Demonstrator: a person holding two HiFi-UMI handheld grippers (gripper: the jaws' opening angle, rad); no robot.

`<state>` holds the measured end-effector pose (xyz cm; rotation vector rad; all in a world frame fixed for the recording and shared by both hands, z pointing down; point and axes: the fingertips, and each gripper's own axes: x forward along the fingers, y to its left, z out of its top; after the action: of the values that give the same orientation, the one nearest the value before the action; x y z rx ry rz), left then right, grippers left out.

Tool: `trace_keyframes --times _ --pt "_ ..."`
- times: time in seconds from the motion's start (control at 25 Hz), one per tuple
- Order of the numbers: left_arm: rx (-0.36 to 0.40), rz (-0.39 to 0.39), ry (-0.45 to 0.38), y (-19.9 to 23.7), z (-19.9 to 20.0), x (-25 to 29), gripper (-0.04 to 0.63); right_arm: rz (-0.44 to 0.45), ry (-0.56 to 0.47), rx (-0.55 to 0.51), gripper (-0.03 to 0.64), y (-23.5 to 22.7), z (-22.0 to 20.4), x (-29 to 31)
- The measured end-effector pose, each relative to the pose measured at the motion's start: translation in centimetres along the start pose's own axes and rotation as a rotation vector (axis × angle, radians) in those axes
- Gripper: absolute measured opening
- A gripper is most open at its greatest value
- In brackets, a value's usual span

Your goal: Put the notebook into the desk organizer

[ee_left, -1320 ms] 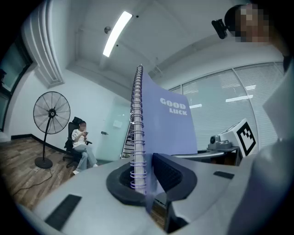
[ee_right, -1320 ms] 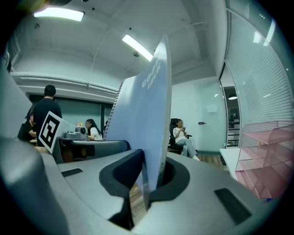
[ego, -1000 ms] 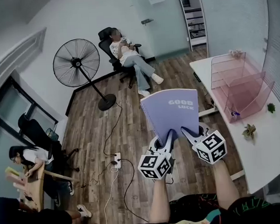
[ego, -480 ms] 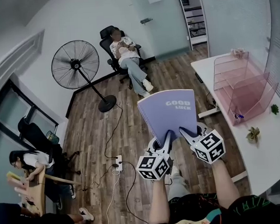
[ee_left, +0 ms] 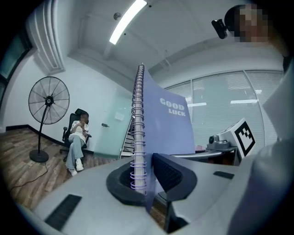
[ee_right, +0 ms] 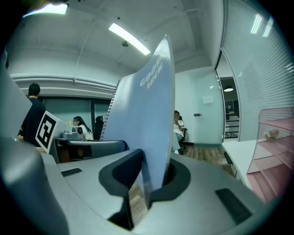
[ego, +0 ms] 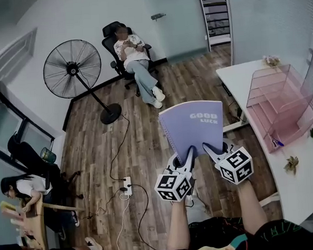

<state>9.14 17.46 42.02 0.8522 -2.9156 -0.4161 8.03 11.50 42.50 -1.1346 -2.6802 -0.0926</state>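
Observation:
A lilac spiral notebook (ego: pixel 193 126) with "GOOD LUCK" on its cover stands upright in the air above the wooden floor. Both grippers hold it by its lower edge. My left gripper (ego: pixel 189 152) is shut on the corner by the spiral binding (ee_left: pixel 138 137). My right gripper (ego: pixel 215 147) is shut on the other lower corner, with the cover (ee_right: pixel 142 119) rising between its pads. The pink see-through desk organizer (ego: pixel 282 106) stands on the white desk (ego: pixel 308 186) to the right, apart from the notebook. Its pink trays (ee_right: pixel 275 151) show at the right edge of the right gripper view.
A standing fan (ego: pixel 71 69) and its base are on the floor at the left, with cables and a power strip (ego: pixel 127 186) near my feet. One person sits in an office chair (ego: pixel 134 60) ahead, others at the far left. Small plants (ego: pixel 292 163) lie on the desk.
Both grippers keep the notebook held mid-view. The desk and organizer have slid right and look nearer; the fan has slid left.

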Motion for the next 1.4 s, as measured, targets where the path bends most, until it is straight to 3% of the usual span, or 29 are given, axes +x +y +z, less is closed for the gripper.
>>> trace_keyframes --times 0.36,0.68,1.16,1.4 --pt "-0.048 0.078 0.069 11.7 0.8 3.6 0.051 0.060 0.072 0.062 0.063 -1.5 0.2 12.4" --pt "-0.083 0.071 0.009 19.5 4.1 7.3 0.052 0.063 0.093 -0.006 0.064 -3.3 3.8 20.8" --pt "-0.150 0.062 0.004 24.2 4.0 10.6 0.052 0.061 0.138 -0.026 0.063 -5.6 4.1 25.9" --pt "-0.162 0.059 0.054 25.2 3.1 14.4 0.052 0.053 0.158 0.017 0.064 -9.2 3.2 27.5"
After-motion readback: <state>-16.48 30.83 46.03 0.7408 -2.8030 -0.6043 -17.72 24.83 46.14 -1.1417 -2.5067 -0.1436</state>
